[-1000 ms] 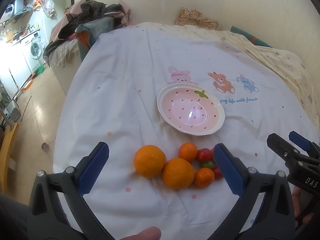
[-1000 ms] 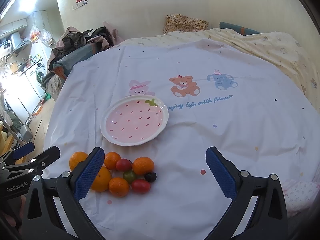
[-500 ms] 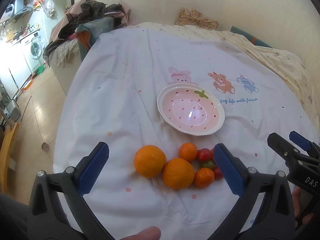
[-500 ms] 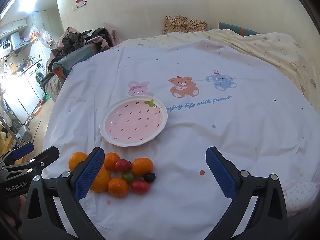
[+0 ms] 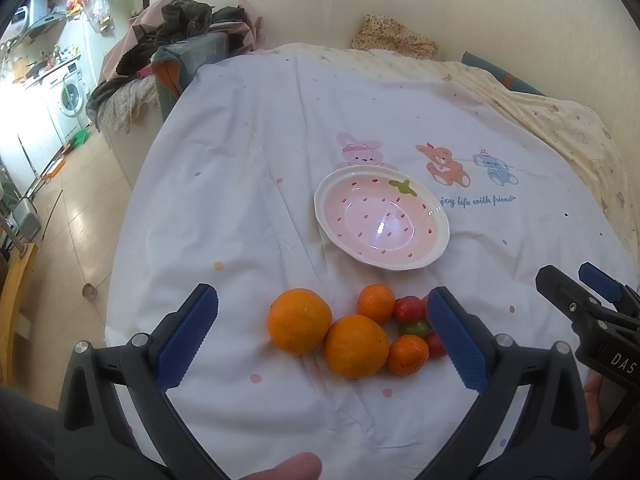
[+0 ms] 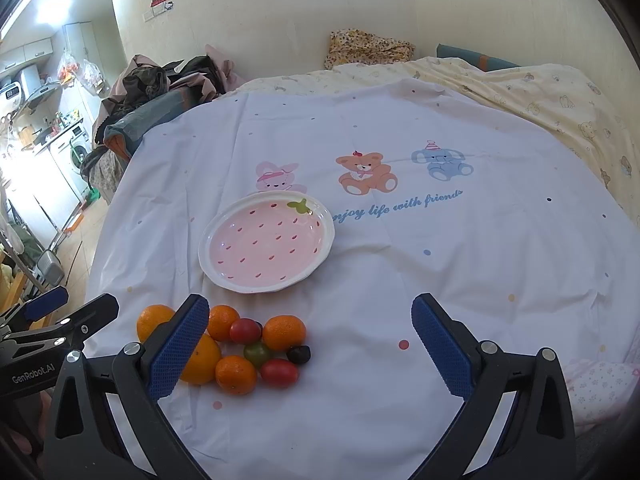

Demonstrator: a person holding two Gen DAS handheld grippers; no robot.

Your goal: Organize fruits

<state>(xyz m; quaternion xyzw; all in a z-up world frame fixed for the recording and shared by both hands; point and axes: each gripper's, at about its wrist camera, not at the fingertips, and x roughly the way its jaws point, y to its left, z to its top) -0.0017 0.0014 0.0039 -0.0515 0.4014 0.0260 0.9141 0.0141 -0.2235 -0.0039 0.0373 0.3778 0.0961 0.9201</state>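
Note:
A pink strawberry-patterned plate (image 5: pixel 438 242) (image 6: pixel 324 256) lies empty on the white sheet. In front of it sits a cluster of fruit: two large oranges (image 5: pixel 299 321) (image 5: pixel 355 346), small mandarins (image 5: pixel 376 303) (image 6: pixel 284 333), red tomatoes (image 5: pixel 408 309) (image 6: pixel 279 373), a green one (image 6: pixel 257 353) and a dark one (image 6: pixel 298 354). My left gripper (image 5: pixel 322 334) is open, its jaws wide on either side of the cluster, above it. My right gripper (image 6: pixel 310 340) is open and empty, hovering to the right of the fruit.
The fruit lies on a bed under a white sheet with cartoon animals (image 6: pixel 366 174). A pile of clothes (image 5: pixel 180 36) sits at the far left corner. The bed's left edge drops to a tiled floor (image 5: pixel 60 208). A cream blanket (image 6: pixel 560 96) lies at the right.
The right gripper has drifted slightly; the plate and fruit sit a little lower and further left in its view. The left gripper has not visibly moved.

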